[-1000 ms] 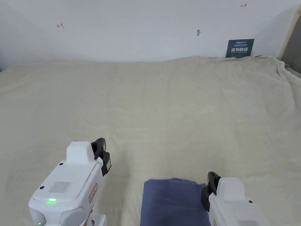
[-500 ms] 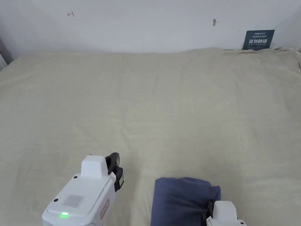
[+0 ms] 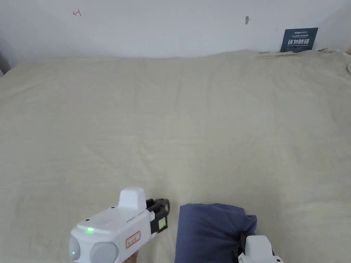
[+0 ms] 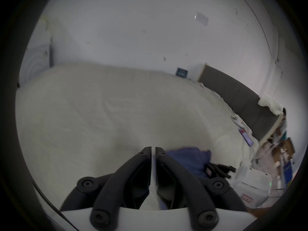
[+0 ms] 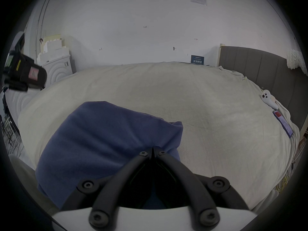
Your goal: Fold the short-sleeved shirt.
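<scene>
Cream bedsheet (image 3: 205,120) beneath. Right gripper (image 5: 153,151) clamped on folded blue cotton shirt (image 5: 103,134); left gripper (image 4: 153,148) closed, empty, just left of shirt.

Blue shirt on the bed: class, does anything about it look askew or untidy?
Yes. The blue shirt is a folded bundle, but its far right corner bulges out instead of lying flat. The right tool is shut on that edge.

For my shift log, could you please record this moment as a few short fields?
surface: bed under a beige sheet
shirt: blue, folded into a compact bundle at the near edge
left gripper: jaws nearly closed, holding nothing, beside the shirt
right gripper: jaws closed on the shirt's right edge
far right of the bed: white controller
</scene>
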The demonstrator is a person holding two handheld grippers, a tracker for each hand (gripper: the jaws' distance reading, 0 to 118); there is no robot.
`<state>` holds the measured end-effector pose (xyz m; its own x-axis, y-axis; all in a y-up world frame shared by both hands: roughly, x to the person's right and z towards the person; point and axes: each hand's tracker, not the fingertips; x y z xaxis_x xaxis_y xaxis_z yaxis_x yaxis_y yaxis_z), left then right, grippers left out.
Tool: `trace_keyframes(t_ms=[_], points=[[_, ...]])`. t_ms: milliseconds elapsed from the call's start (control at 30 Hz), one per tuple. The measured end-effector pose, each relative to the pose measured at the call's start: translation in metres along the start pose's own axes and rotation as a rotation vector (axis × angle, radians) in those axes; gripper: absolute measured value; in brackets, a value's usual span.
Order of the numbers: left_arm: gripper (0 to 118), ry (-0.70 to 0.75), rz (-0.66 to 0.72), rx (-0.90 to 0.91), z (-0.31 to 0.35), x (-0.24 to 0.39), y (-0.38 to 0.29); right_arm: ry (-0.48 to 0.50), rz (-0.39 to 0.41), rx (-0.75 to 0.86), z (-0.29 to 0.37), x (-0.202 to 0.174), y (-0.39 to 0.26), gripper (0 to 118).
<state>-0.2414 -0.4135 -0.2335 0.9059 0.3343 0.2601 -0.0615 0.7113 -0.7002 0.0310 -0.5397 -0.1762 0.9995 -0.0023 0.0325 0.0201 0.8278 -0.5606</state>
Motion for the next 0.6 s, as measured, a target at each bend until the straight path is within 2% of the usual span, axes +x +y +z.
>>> trace_keyframes(t_ms=[67,133,200,500,600], points=[[40,-0.037,0.028,-0.086,-0.014,0.000,-0.003,0.001,0.006,-0.003,0.000,0.000,0.000,1],[79,-0.081,0.049,-0.156,-0.029,-0.004,-0.007,0.003,0.010,-0.006,0.000,0.001,0.001,1],[96,-0.121,0.061,-0.221,-0.044,-0.009,-0.011,0.008,0.008,-0.010,-0.001,0.002,0.002,1],[96,-0.292,0.217,-0.397,-0.088,-0.038,-0.013,0.021,-0.002,-0.016,0.000,0.005,0.003,1],[90,-0.371,0.253,-0.429,-0.098,-0.038,-0.015,0.023,-0.002,-0.017,0.000,0.005,0.003,1]])
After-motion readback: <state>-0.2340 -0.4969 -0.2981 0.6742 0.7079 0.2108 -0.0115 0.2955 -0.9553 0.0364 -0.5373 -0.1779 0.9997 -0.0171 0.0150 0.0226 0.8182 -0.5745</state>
